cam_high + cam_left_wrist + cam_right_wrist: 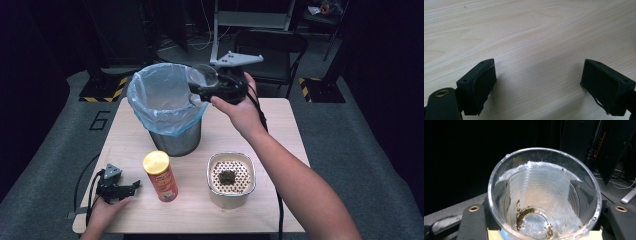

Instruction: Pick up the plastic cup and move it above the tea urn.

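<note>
My right gripper is shut on a clear plastic cup, held sideways at the right rim of a metal bin lined with a blue bag. In the right gripper view the clear plastic cup fills the space between my jaws, mouth toward the camera, with brown wet residue at its bottom. My left gripper rests on the table near the front left corner. Its jaws stand wide apart over bare wood, left gripper holding nothing.
A red can with a yellow lid stands upright in front of the bin. A metal container with a perforated insert holding a dark clump sits to its right. A chair stands behind the light wooden table.
</note>
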Demonstrator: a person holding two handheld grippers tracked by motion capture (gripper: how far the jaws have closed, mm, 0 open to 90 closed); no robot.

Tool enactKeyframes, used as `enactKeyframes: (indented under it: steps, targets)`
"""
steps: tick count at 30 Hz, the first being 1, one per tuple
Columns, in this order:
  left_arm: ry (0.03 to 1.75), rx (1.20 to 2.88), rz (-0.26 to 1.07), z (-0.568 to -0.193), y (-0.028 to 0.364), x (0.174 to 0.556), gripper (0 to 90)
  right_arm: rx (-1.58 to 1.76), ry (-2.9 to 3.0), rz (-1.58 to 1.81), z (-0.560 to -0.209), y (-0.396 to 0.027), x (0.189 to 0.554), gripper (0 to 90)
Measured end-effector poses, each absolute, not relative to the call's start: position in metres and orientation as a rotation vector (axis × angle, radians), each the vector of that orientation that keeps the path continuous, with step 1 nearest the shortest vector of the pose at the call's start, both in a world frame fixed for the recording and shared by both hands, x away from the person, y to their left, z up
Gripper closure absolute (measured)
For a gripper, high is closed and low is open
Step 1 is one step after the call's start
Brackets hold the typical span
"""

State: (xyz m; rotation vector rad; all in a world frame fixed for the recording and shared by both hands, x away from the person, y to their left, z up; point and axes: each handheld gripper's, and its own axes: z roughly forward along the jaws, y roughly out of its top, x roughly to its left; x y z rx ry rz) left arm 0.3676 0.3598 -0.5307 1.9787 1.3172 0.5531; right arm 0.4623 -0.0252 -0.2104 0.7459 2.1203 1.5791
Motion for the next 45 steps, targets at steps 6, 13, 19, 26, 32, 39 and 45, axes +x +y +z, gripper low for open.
enactKeyframes:
  steps: [6, 13, 19, 26, 32, 39, 45]
  targets:
    - [1.304, 1.998, 0.544, -0.53, 0.36, 0.367, 11.9, 0.762, 2.139, 1.539, -0.212, 0.007, 0.501, 33.6]
    - [1.275, 2.012, 0.541, -0.53, 0.36, 0.367, 11.9, 0.86, 2.145, 1.501, -0.229, 0.033, 0.532, 33.6]
    - [1.276, 2.012, 0.538, -0.53, 0.359, 0.367, 11.9, 0.866, 2.158, 1.41, -0.241, 0.049, 0.54, 31.6]
    - [1.276, 2.013, 0.538, -0.53, 0.36, 0.367, 11.9, 0.901, 2.193, 1.463, -0.257, 0.06, 0.544, 9.6]
    - [1.29, 1.999, 0.544, -0.53, 0.358, 0.366, 12.1, 0.875, 2.192, 1.489, -0.263, 0.045, 0.54, 7.6]
    - [1.312, 2.011, 0.542, -0.528, 0.357, 0.364, 12.4, 0.862, 2.15, 1.503, -0.262, 0.011, 0.526, 8.4]
    - [1.333, 2.005, 0.473, -0.524, 0.357, 0.361, 14.6, 0.92, 2.029, 1.358, -0.275, -0.047, 0.498, 15.0]
